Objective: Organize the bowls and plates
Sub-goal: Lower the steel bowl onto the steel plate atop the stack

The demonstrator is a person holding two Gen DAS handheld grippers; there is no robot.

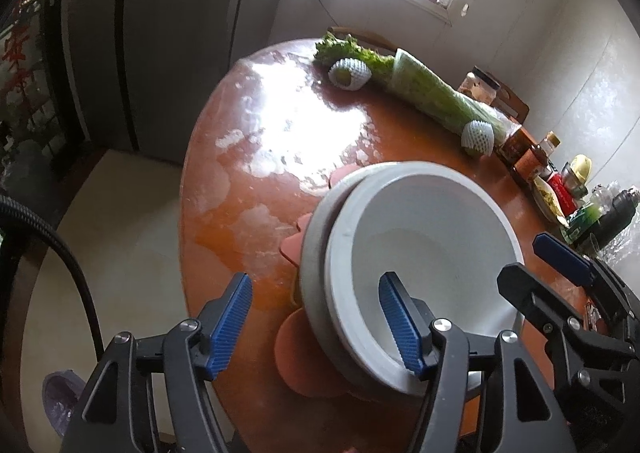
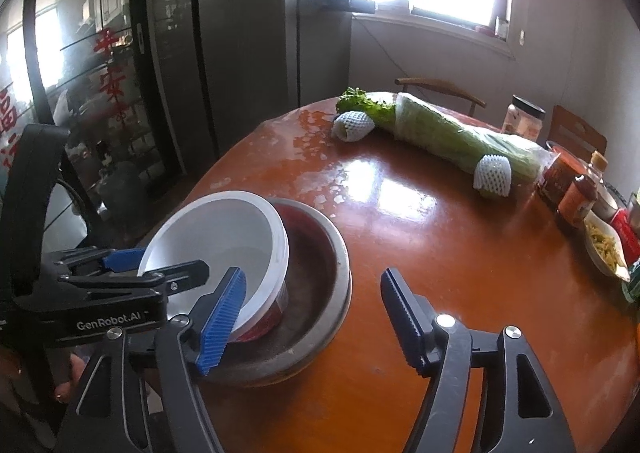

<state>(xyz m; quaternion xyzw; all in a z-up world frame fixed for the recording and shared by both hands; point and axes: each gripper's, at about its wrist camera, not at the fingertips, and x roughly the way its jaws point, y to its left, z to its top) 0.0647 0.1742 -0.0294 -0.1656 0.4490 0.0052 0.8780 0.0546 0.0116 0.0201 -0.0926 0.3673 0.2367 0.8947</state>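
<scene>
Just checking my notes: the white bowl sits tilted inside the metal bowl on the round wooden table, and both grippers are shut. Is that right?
Not quite: both grippers are open. The left gripper straddles the white bowl's rim without clamping, and the right gripper gapes beside the metal bowl, as both wrist views show. The rest holds.

Your left claw (image 1: 320, 323) gapes wide around the white bowl's (image 1: 424, 253) rim, one finger inside, near the tabletop's (image 1: 280, 157) near edge.
</scene>
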